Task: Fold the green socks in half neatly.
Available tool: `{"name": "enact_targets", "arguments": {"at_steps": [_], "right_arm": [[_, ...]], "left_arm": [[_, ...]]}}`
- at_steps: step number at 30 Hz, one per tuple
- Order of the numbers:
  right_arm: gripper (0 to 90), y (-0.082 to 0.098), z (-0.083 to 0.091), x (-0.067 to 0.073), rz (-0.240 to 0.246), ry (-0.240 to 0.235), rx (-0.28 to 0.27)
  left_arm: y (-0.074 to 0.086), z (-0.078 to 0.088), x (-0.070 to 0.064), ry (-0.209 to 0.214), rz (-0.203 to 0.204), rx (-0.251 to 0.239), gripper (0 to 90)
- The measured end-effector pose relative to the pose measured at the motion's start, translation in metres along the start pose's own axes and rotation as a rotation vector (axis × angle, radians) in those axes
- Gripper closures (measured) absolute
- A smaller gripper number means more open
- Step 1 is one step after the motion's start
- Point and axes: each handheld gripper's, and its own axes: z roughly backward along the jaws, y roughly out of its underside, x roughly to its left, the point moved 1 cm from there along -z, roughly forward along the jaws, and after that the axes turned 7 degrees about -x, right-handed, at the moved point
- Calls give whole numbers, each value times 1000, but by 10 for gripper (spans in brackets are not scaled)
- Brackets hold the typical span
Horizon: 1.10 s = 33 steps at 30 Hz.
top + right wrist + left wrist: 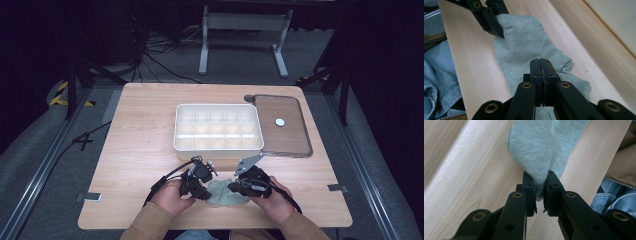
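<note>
So the thing being worked on is a pale grey-green knit sock (226,192), soft ribbed fabric, lying crumpled at the 6 o'clock edge of the wooden table (145,130), right between the two hands. The left gripper (540,191) is pinching a rounded fold of it, jaws squeezing in on the cloth. The right gripper (541,66) is looking pressed together, with a thin edge of the sock caught between its pads. From above, both grippers are covering most of the sock, so its full shape is hard to make out. A white divided tray (218,128) is sitting at 12 o'clock from the sock, well apart
</note>
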Motion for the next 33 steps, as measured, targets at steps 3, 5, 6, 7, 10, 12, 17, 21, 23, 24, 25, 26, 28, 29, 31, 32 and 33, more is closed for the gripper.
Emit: {"name": "enact_targets", "arguments": {"at_steps": [3, 5, 6, 7, 10, 12, 17, 21, 23, 24, 25, 26, 28, 29, 31, 32, 33], "right_arm": [[898, 0, -8, 4, 9, -7, 4], [898, 0, -14, 7, 23, 1, 6], [898, 1, -18, 9, 25, -5, 15], [898, 1, -22, 10, 34, 1, 30], [898, 3, -27, 13, 52, 21, 47], [898, 3, -27, 13, 54, 27, 44], [898, 4, -28, 13, 32, 22, 35], [898, 4, -29, 17, 34, 17, 13], [898, 5, -28, 19, 50, 29, 10], [897, 5, -27, 18, 64, 24, 14], [896, 5, -25, 17, 44, 27, 7], [895, 5, -22, 15, 42, 24, -1], [894, 5, -12, 10, 15, 22, -22], [894, 5, -6, 7, 5, 27, -27], [893, 9, 6, -1, -22, 41, -19], [894, 11, 8, -4, -33, 40, -7], [896, 14, 11, -7, -42, 50, 8]], "left_arm": [[-1, 0, -1, 9, -6, 10, 811], [-1, 1, -2, 10, -20, 19, 810], [-2, 2, -3, 6, -22, 17, 810], [-2, 2, -4, 6, -23, 16, 808], [-2, 4, -5, -1, -31, 9, 799], [-3, 5, -7, -2, -30, -13, 797], [-7, 8, -9, -11, -61, -46, 796], [-14, 5, -18, -33, -95, -64, 798], [-14, 6, -19, -33, -100, -62, 800], [-14, 7, -19, -26, -92, -58, 801], [-13, 8, -18, -22, -89, -64, 803], [-13, 10, -17, -19, -82, -66, 803], [-12, 12, -16, -13, -71, -54, 803], [-12, 12, -15, -9, -72, -45, 804], [-13, 13, -14, -12, -73, -29, 803], [-13, 13, -14, -11, -71, -26, 803], [-14, 13, -13, -10, -71, -20, 803]]}}
